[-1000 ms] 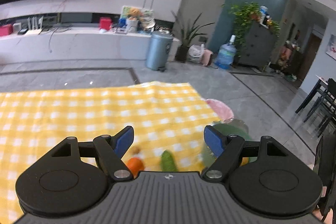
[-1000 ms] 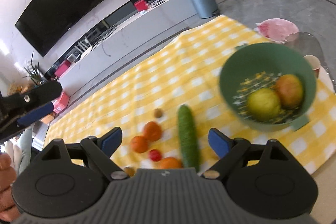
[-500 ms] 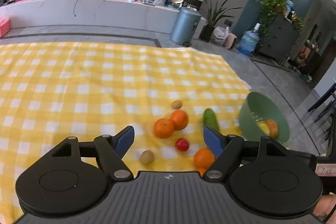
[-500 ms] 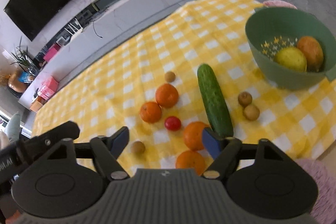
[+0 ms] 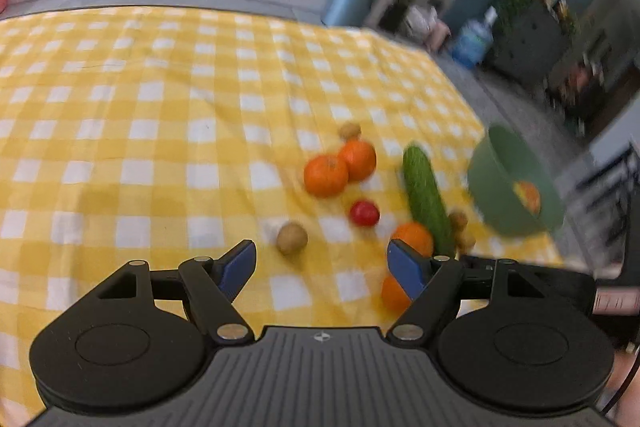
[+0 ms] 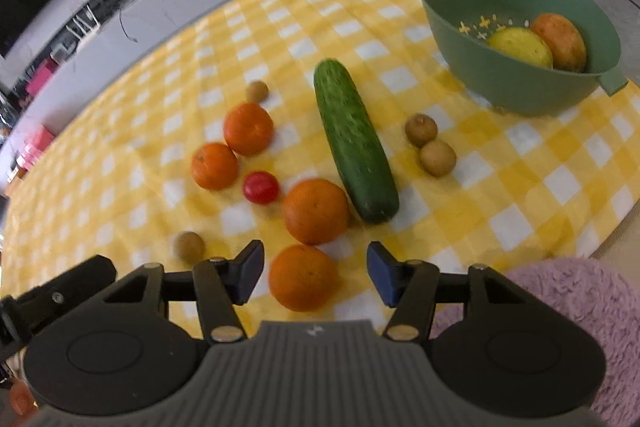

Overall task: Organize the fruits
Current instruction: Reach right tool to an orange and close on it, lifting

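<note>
My biggest worry is the green bowl (image 6: 516, 39): it sits at two o'clock from my right gripper (image 6: 315, 269), close to the cloth's far-right edge, already holding a yellow fruit (image 6: 520, 45) and a reddish one (image 6: 560, 41). If I drop anything in from height or knock the rim, I judge it could skid toward that edge.

The cucumber (image 6: 354, 141) is the next largest. Its long axis runs from about eleven o'clock, far end, to five o'clock, near end, with the near tip pointing just right of my right gripper. Taken at one end it would likely swing and sweep the two brown fruits (image 6: 430, 145) lying just beside it at three o'clock.

The oranges are round and could roll. The nearest orange (image 6: 303, 277) lies straight ahead between my right fingers, which are spread wide and grasp nothing; closing off-centre might squirt it against the second orange (image 6: 315, 211) at twelve o'clock. Two more oranges (image 6: 232, 147) sit touching at ten o'clock.

My left gripper (image 5: 322, 269) is likewise spread and empty, with a small brown fruit (image 5: 292, 237) just ahead at eleven. The red tomato (image 5: 364, 213), at one o'clock, looks easiest to crush.
</note>
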Motion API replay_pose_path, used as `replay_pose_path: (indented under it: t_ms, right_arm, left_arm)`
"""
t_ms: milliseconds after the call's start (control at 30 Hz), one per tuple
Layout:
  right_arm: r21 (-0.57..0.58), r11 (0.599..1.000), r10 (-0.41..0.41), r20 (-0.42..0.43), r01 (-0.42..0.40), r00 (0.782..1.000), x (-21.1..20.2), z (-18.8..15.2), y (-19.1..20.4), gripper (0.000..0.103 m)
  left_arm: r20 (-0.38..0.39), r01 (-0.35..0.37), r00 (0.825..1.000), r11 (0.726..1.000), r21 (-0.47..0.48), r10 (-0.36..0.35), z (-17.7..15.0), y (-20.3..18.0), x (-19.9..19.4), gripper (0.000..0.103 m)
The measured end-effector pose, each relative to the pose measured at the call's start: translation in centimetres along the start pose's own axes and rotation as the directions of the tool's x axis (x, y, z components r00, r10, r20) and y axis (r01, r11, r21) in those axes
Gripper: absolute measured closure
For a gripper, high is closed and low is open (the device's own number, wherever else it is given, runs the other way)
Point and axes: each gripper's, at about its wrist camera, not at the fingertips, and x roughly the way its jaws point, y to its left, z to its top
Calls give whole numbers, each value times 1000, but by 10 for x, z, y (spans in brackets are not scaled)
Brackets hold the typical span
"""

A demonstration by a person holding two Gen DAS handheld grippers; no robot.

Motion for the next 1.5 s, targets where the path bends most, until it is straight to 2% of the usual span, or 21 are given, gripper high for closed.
replay_pose_path:
  t_ms: [100,233,500,633,967,1067,1133,1300,1500]
  right_arm:
    - [-19,999,-26,-24,26,999,10,-4,2,48]
    - [-23,1000,-9,-54,8,998,20,-7,4,50]
    - [-35,999,32,-83,-35,996,36,-11,6,60]
    - [-42,998,42,-71,-45,997,38,-11,6,60]
    - [-85,995,46,-47,-50,998,42,-10,9,61]
    - [-85,996,18,-38,-21,999,37,-12,7,61]
    - [-78,996,48,-16,-49,999,26,-15,3,61]
    - [-18,989,146,26,-146,989,0,-10,-18,61]
    - [0,991,129,157,-131,979,-21,2,-37,61]
  left_arm:
    - [-21,-16,1000,999,49,17,-7,-6,9,15]
    - [-57,4,998,999,37,-2,-10,-5,19,15]
    - [-85,-19,996,999,46,23,-15,-5,29,15]
    - [-92,-27,995,998,58,32,-17,-7,31,15]
    - [-88,-47,995,997,53,52,-20,-7,32,16]
    - [-63,-55,996,994,96,61,-23,-13,29,16]
    - [-28,-63,997,991,121,67,-25,-18,25,18]
    - [16,-5,1000,992,124,3,-28,-23,29,18]
    - [109,118,984,974,196,-141,-46,-40,40,17]
